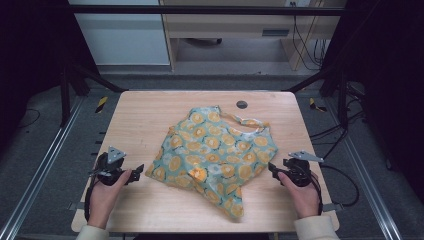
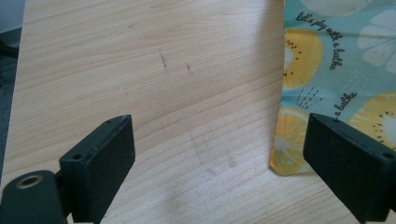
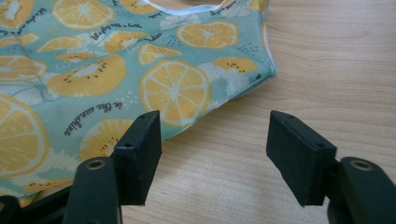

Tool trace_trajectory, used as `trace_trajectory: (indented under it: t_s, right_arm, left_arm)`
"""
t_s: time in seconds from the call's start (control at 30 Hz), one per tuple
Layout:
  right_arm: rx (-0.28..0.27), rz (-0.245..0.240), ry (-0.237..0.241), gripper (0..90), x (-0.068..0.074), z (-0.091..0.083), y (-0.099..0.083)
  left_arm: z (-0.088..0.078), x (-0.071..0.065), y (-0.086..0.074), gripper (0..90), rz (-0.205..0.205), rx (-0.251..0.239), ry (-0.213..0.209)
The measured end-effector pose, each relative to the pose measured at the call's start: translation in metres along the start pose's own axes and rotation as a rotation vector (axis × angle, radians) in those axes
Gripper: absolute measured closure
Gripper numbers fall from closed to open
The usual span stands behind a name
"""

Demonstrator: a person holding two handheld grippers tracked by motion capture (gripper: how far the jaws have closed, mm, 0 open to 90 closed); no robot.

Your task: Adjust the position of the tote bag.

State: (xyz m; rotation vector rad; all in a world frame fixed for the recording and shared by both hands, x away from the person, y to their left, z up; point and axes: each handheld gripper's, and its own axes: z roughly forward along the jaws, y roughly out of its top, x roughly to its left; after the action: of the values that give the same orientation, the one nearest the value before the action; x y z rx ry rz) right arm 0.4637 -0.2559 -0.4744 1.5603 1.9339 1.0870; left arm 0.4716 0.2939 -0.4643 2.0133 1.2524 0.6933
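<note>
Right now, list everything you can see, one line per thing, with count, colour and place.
Fruit-print fabric bag: one, teal with orange and yellow citrus slices, lying crumpled at the middle of the table, between the two grippers.
Bag handle: one loop, same print, at the bag's far right corner.
Table: one, light wood, under everything.
Round cable port: one, dark grey, near the table's far edge.
Metal frame rails: grey, along both sides of the table.
Left gripper: one, black, jaws open, at the bag's left corner.
Right gripper: one, black, jaws open, at the bag's right edge.
Hands: two, near edge.
</note>
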Motion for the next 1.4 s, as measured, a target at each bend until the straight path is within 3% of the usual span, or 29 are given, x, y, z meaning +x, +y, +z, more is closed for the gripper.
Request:
trace_trajectory:
  t_s: [0.23, 0.67, 1.07, 1.13, 1.23, 1.4]
  right_arm:
    - [0.006, 0.001, 0.025, 42.1, -0.001, 0.000, 0.000]
    - [-0.001, 0.001, -0.011, 30.7, 0.002, -0.002, 0.002]
    - [-0.003, -0.030, -0.004, 35.8, 0.007, -0.003, 0.008]
    - [0.004, -0.044, 0.007, 37.5, 0.008, 0.000, 0.012]
    - [0.015, -0.082, 0.007, 45.5, 0.005, 0.007, 0.028]
    - [0.035, -0.046, 0.018, 47.7, -0.005, 0.019, 0.050]
  left_arm:
    - [0.000, -0.002, -0.001, 9.1, 0.009, 0.007, 0.004]
    - [-0.003, -0.004, -0.001, 9.0, 0.012, -0.007, 0.001]
    - [-0.006, -0.007, -0.001, 8.7, 0.021, -0.022, -0.008]
    - [-0.008, -0.009, -0.002, 8.5, 0.026, -0.029, -0.010]
    - [-0.013, -0.013, -0.004, 7.6, 0.086, -0.023, 0.000]
    - [-0.016, -0.017, -0.005, 7.6, 0.110, -0.020, -0.011]
